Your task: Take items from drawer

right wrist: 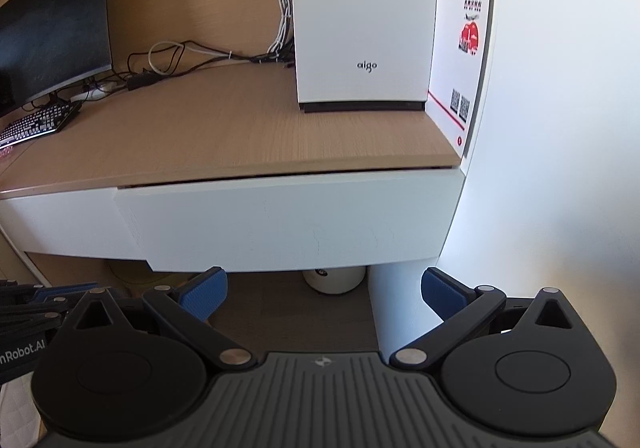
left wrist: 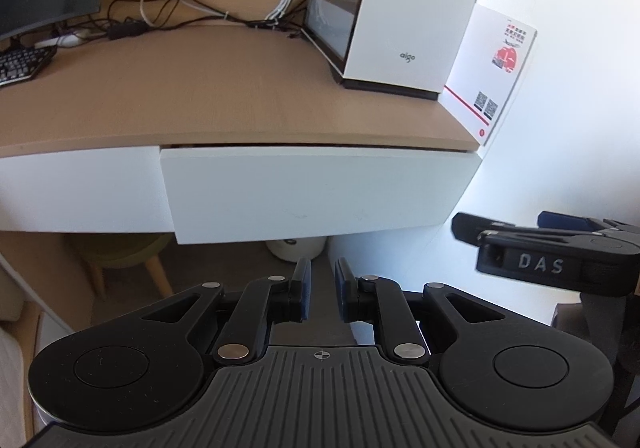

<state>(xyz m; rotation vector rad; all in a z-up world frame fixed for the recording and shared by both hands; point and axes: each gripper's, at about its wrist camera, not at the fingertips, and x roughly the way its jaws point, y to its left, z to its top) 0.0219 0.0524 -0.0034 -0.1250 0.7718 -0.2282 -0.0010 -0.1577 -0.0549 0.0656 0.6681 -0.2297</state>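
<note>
A white drawer front sits under the wooden desk top, pulled out a narrow crack; its inside is hidden. In the right wrist view the same drawer fills the middle. My left gripper hangs below and in front of the drawer's lower edge, jaws nearly together with nothing between them. My right gripper stands wide open and empty just below the drawer's lower edge. The right gripper also shows at the right of the left wrist view.
On the desk stand a white computer case, a white and red card against the wall, cables, a keyboard and a monitor. A white round object and a stool sit under the desk.
</note>
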